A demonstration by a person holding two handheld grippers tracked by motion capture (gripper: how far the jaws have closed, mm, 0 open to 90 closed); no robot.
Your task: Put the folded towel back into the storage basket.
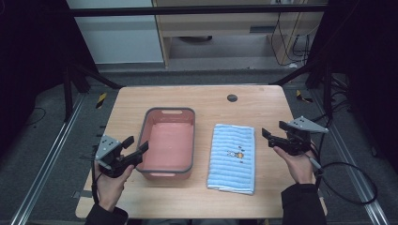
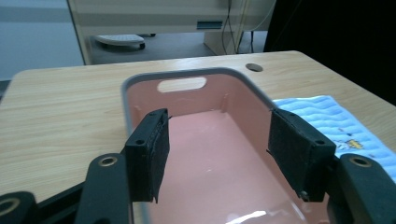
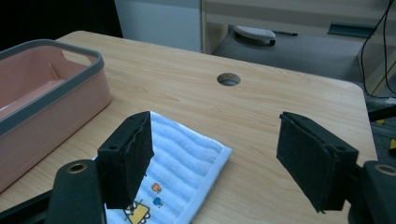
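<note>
The folded blue towel [image 1: 232,158] lies flat on the table [image 1: 202,101], right of centre, untouched; by the look of it nothing has begun. The empty pink bin [image 1: 168,142] sits just beside it at 9 o'clock. The right gripper [image 1: 274,133] hovers at the towel's 3 o'clock, jaws wide and empty. The left gripper [image 1: 135,146], also wide and empty, hangs at the bin's left rim. A cable hole [image 1: 232,98] lies at 12 o'clock; nothing blocks either.

Parted tongs [image 2: 217,156] over pink tub [image 2: 196,98]
</note>
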